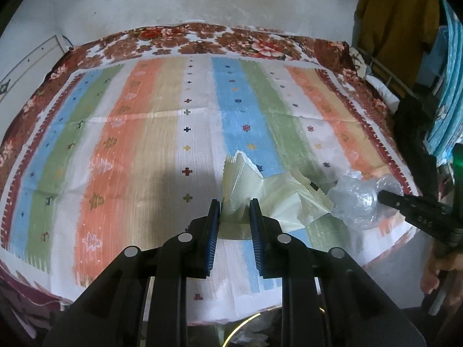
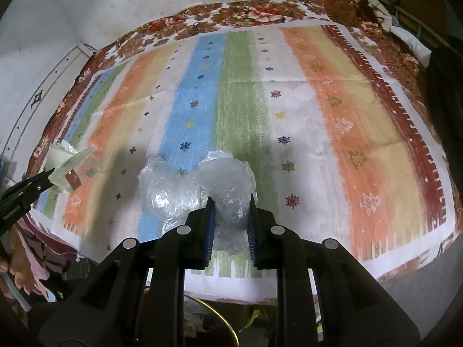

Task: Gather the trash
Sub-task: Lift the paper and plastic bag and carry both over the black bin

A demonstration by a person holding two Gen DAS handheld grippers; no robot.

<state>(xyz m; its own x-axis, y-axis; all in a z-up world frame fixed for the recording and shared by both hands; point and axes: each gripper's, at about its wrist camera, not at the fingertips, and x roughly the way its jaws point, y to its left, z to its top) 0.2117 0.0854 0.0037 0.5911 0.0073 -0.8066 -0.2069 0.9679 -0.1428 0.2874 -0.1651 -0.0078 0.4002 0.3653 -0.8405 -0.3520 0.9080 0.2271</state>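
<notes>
My left gripper (image 1: 233,202) is shut on a pale cream wrapper (image 1: 269,193) with zigzag edges, lifted above the striped cloth (image 1: 144,144). My right gripper (image 2: 231,201) is shut on a crumpled clear plastic bag (image 2: 202,185), also held above the cloth. In the left wrist view the clear plastic bag (image 1: 358,199) hangs from the right gripper's fingers (image 1: 399,199) at the right edge. The right wrist view shows the cream wrapper (image 2: 65,164) at the far left, pinched in the left gripper's fingers (image 2: 40,183).
The striped cloth (image 2: 318,115) lies over a floral blanket (image 2: 260,11) on a bed against a white wall. A round bin with a gold rim (image 2: 225,324) and scraps inside sits below the near edge. Dark clothing (image 1: 413,133) hangs at the right. A hand (image 1: 439,266) grips the right tool.
</notes>
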